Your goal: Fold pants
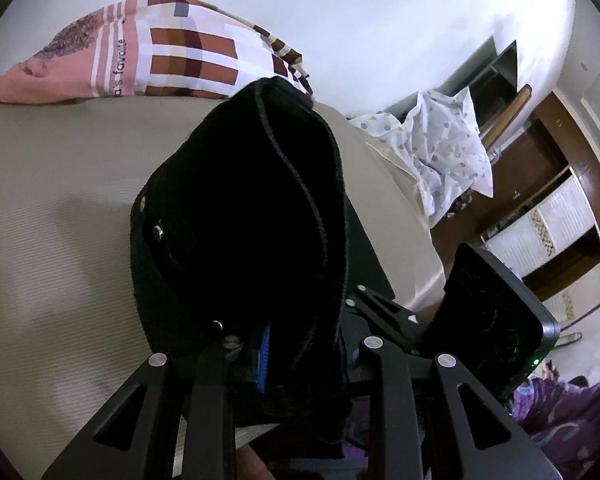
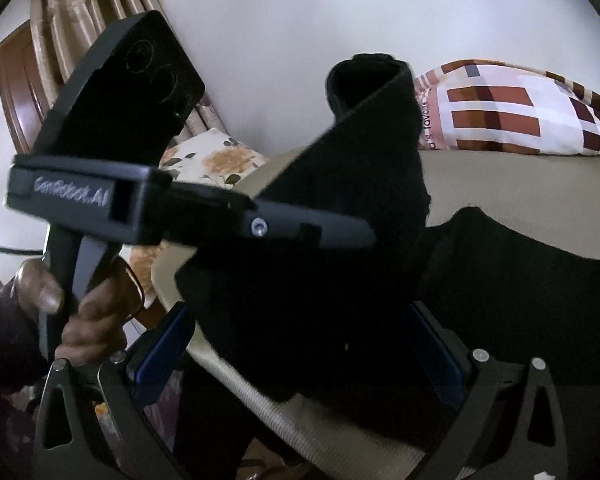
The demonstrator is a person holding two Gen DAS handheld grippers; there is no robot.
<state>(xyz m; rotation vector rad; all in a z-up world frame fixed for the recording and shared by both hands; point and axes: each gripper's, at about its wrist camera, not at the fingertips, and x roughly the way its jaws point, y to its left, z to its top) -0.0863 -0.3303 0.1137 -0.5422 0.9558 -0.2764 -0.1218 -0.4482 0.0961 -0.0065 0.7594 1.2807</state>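
The left gripper [image 1: 268,344] is clamping a bunched fold of the black pants [image 1: 240,208], lifting it over the beige bed [image 1: 60,200]. The right gripper [image 2: 300,344] is standing wide, with pants between its blue pads. A checked pillow [image 1: 172,56] is lying at the bed's far edge.

Counted: one pair of black fabric pants [image 1: 240,208], two black two-finger grippers [image 2: 300,360] [image 2: 364,236], one checked brown-and-white pillow [image 1: 172,56] at eleven o'clock, one floral cream cushion [image 2: 216,160], one dotted white cloth [image 1: 444,148] at two o'clock.
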